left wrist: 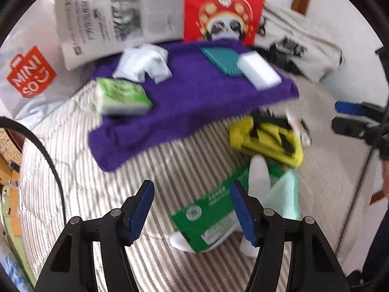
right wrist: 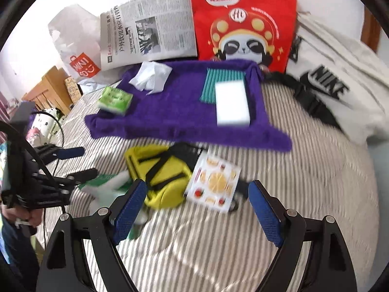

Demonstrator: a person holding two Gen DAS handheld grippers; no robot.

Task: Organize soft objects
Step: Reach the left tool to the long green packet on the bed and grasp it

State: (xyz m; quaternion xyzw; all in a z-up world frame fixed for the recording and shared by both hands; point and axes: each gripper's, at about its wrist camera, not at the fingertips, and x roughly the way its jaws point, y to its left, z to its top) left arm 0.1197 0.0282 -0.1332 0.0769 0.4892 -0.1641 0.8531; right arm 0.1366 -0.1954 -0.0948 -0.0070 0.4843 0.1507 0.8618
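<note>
Left wrist view shows my left claw (left wrist: 192,209) empty, jaws apart, angled down at the bed (left wrist: 80,170), with the green packet (left wrist: 209,221) just beside its right finger, long axis slanting up-right, nearer than my right claw (right wrist: 194,209), also open.

"MINISO" stands on the white plastic bag (right wrist: 73,46), and "NIKE" on the grey-white garment (right wrist: 340,56).

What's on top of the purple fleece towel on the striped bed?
On the purple fleece towel: a white foam block overlapping a teal ribbed cloth, crumpled white tissue, and a green tissue pack at its left edge. Whatever lies beneath the towel is hidden.
</note>
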